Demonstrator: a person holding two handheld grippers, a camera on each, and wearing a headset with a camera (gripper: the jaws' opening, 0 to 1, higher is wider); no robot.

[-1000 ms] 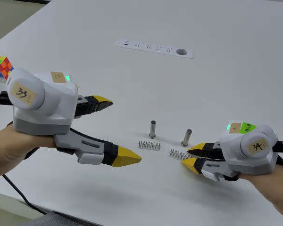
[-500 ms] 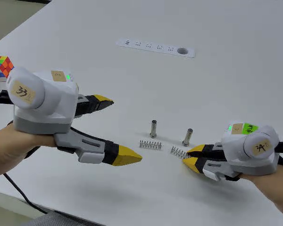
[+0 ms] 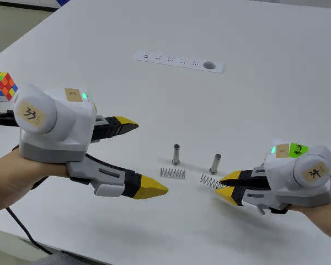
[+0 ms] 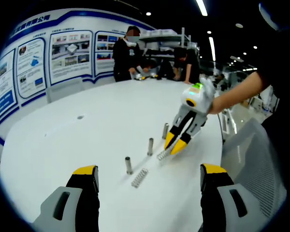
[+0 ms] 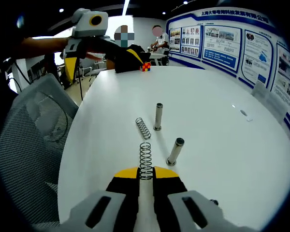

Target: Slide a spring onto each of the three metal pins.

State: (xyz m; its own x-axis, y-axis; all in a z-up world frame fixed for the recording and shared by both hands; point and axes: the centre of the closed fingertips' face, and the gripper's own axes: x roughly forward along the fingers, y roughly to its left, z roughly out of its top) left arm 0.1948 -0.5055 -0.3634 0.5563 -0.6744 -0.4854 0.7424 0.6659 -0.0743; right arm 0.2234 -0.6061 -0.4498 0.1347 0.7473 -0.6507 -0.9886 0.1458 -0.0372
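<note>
Two short metal pins [image 3: 176,154] [image 3: 215,163] stand upright on the white table [image 3: 254,99]. A loose spring [image 3: 172,173] lies in front of the left pin. My right gripper [image 3: 227,185] is shut on the near end of a second spring [image 3: 211,181], which points toward the right pin [image 5: 175,151]. My left gripper [image 3: 140,157] hovers to the left of the pins, wide open, with nothing between its jaws. In the left gripper view three pins stand in a row [image 4: 128,165] [image 4: 150,146] [image 4: 165,130]; the farthest is beside the right gripper [image 4: 176,141].
A white power strip [image 3: 179,61] lies flat at the back of the table. A colourful puzzle cube [image 3: 1,85] sits at the far left edge. A grey mesh chair [image 5: 34,125] stands at the table's near side. People stand at the far end of the table [image 4: 128,58].
My right gripper has crept left and closed onto the end of the right spring. My left gripper has hardly moved. The camera has shifted slightly.
</note>
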